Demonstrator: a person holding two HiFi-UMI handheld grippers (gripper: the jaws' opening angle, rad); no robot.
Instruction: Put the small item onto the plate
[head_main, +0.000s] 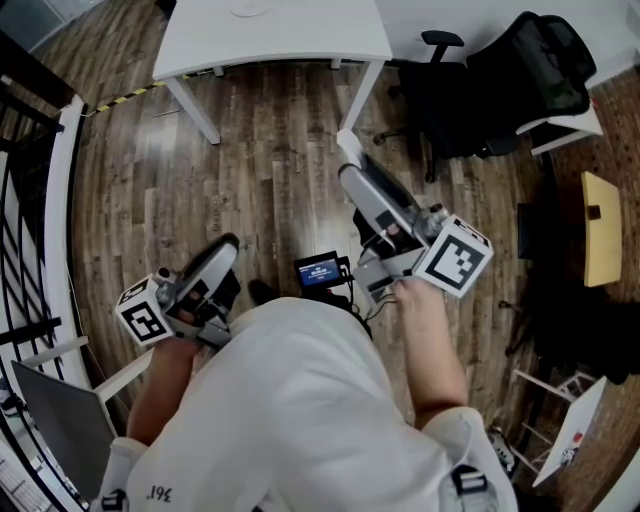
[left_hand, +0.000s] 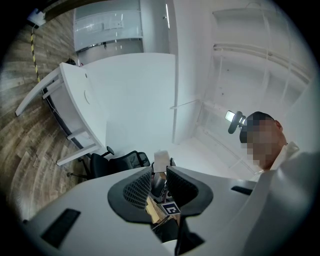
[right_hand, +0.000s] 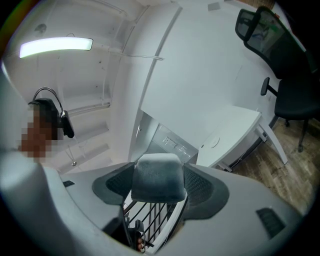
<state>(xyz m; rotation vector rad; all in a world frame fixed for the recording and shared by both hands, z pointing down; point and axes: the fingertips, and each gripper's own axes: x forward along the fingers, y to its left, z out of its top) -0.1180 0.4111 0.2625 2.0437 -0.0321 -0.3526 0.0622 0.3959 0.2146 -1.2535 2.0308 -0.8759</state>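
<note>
We're seeing the right gripper (right_hand: 158, 172) clamping a small grey-white block (right_hand: 156, 186) between its jaws, the pads pressing on both sides of it. In the head view the block (head_main: 347, 146) is sitting at the tip of the right gripper (head_main: 349, 156), over the wooden floor (head_main: 270, 160) and short of the white surface (head_main: 300, 35). A faint round plate (head_main: 248, 8) is lying on that surface, well apart from the block; the right gripper view is showing it too (right_hand: 214, 142). The left gripper (left_hand: 160, 176) is carrying nothing, its jaws standing slightly apart with only a narrow gap. In the head view the left gripper (head_main: 226, 248) is hanging low by the person's left side. A black office chair (head_main: 480, 95) is standing right of the surface. We're seeing the person's white shirt (head_main: 300, 420) filling the lower head view.
</note>
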